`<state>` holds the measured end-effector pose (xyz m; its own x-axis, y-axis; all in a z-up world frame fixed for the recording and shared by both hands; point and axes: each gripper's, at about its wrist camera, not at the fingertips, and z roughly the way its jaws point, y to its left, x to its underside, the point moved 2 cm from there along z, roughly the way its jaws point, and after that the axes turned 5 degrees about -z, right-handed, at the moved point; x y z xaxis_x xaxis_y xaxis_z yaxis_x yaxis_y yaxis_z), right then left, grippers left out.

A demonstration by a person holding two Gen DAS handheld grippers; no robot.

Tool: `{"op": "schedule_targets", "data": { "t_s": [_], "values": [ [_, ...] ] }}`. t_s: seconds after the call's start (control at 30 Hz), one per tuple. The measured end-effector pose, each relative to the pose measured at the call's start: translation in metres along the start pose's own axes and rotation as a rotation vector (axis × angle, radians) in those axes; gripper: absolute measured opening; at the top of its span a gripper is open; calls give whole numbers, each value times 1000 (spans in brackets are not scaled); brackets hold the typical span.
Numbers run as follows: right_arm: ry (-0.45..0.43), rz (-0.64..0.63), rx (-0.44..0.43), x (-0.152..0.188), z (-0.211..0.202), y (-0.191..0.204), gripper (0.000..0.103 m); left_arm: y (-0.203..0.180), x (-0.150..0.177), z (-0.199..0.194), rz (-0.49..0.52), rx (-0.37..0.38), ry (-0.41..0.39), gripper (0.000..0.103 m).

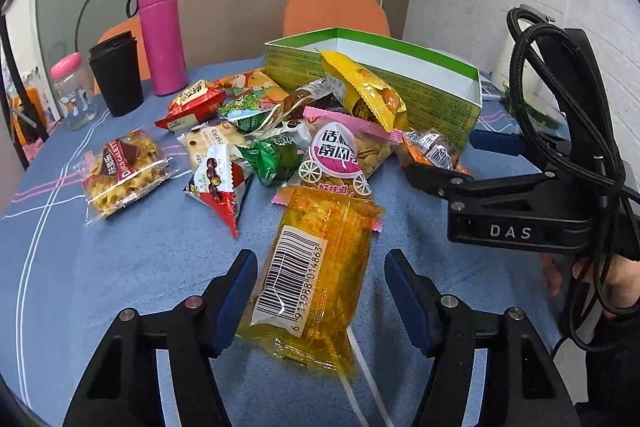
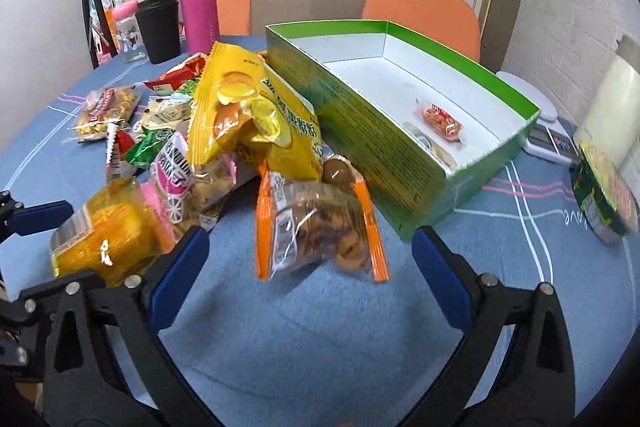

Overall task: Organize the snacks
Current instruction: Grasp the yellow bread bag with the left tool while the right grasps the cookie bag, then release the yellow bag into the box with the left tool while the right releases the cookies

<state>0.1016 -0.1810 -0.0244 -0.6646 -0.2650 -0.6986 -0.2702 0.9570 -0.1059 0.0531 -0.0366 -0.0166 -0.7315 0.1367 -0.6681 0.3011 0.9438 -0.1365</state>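
Observation:
A pile of snack packets (image 1: 276, 131) lies on the blue tablecloth (image 1: 120, 267), left of an open green box (image 1: 400, 87). My left gripper (image 1: 320, 267) is open, its fingers on either side of a yellow-orange packet (image 1: 316, 267) with a barcode, not closed on it. My right gripper (image 2: 310, 239) is open too, straddling an orange-edged cookie packet (image 2: 316, 227) beside the green box (image 2: 384, 147). A big yellow bag (image 2: 248, 115) leans on the box's wall. Inside the box lie a small red snack (image 2: 440, 119) and a clear packet (image 2: 434, 147).
At the back left stand a pink flask (image 1: 160, 35), a black cup (image 1: 116, 75) and a small pink-lidded bottle (image 1: 72, 91). A white scale (image 2: 548, 135) and a green noodle bowl (image 2: 604, 195) sit right of the box. Orange chairs (image 2: 420, 11) stand behind the table.

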Motion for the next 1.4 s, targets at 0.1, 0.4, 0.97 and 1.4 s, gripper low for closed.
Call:
{"op": "schedule_targets", "data": {
  "t_s": [0.1, 0.4, 0.97, 1.4],
  "values": [
    [25, 32, -28, 5, 5, -7, 56, 2, 2, 6, 0, 0, 23, 50],
    [-26, 188, -165, 34, -28, -26, 53, 4, 3, 9, -20, 0, 27, 46],
    [-187, 258, -173, 18, -80, -58, 53, -41, -70, -42, -26, 207, -110, 38],
    [-194, 214, -17, -26, -52, -96, 53, -77, -152, 1, -67, 234, -110, 38]
  ]
}}
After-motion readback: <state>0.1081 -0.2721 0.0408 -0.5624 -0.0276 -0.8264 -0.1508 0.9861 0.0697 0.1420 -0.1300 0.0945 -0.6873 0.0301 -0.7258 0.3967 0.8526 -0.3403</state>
